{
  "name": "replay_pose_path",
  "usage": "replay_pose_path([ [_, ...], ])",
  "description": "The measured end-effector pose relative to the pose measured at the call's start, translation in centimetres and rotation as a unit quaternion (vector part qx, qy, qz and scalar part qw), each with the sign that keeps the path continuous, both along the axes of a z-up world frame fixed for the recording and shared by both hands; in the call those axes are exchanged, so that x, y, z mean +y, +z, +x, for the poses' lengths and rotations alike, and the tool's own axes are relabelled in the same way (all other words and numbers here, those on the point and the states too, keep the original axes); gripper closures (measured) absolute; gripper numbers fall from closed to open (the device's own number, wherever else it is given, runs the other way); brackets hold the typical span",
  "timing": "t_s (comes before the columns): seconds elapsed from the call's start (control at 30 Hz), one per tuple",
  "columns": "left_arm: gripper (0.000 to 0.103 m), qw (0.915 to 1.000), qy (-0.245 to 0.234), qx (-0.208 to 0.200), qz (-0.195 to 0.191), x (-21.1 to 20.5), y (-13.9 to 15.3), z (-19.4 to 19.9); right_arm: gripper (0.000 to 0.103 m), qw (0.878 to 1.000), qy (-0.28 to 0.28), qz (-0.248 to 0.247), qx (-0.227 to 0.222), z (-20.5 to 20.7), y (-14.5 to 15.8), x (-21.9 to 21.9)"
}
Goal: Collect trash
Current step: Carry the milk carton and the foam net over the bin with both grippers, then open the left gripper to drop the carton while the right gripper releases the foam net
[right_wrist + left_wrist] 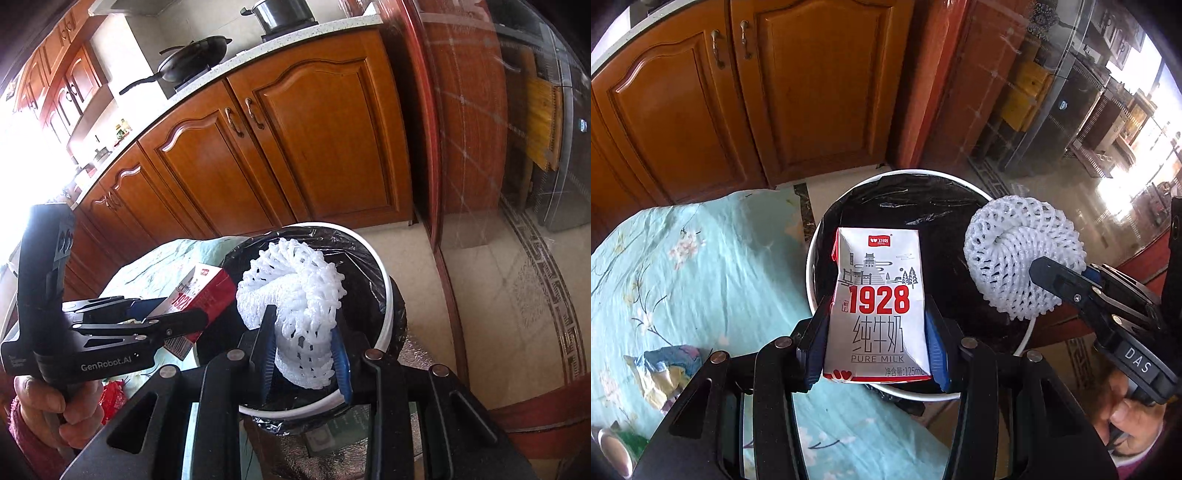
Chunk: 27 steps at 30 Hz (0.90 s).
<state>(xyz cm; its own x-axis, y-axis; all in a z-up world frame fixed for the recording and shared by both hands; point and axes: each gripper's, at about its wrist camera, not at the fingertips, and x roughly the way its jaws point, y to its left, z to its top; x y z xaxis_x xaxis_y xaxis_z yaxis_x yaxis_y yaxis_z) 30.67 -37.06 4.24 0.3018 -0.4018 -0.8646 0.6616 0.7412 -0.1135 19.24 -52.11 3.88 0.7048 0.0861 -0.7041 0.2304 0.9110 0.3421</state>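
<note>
While over black-lined bin (831,236) | left hand-held gripper (877,332) — clamps milk carton (879,295) | right hand-held gripper (304,354) — foam net (295,295)

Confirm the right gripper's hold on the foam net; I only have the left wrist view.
Observer: Held. The right gripper has a pad pressed on each side of the foam net.
Operator: Report where the net hangs.
Observer: Over the black liner, inside the bin's white rim.
Operator: Name any trash outside my view.
Observer: Something red and crumpled lies on the table beside the hand that holds the left gripper.
</note>
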Motion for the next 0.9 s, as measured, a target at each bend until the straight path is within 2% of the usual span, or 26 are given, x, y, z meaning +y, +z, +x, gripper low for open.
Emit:
replay_pose_path([
  [0.3,0.058,0.9999,-0.004,0.008,0.012,-1.2,-0.7,0.8,0.071,1.000,0.003,0.006,0.014,0.9,-0.8,-0.6],
  [0.4,0.057,0.9998,-0.005,0.017,0.011,-1.4,-1.1,1.0,0.063,1.000,0.003,0.007,0.014,1.0,-0.9,-0.6],
  [0.5,0.056,0.9998,-0.005,0.019,0.010,-1.3,-1.4,1.0,0.058,1.000,0.001,0.013,0.013,0.9,-1.0,-0.8],
  [0.6,0.051,0.9998,-0.003,0.018,0.007,-1.1,-1.4,0.9,0.052,1.000,-0.004,0.021,0.012,0.7,-1.1,-1.1],
  [0.9,0.051,0.9997,0.009,0.010,-0.021,2.0,-0.5,-0.8,0.051,1.000,-0.004,0.024,0.006,0.2,-1.0,-0.6],
])
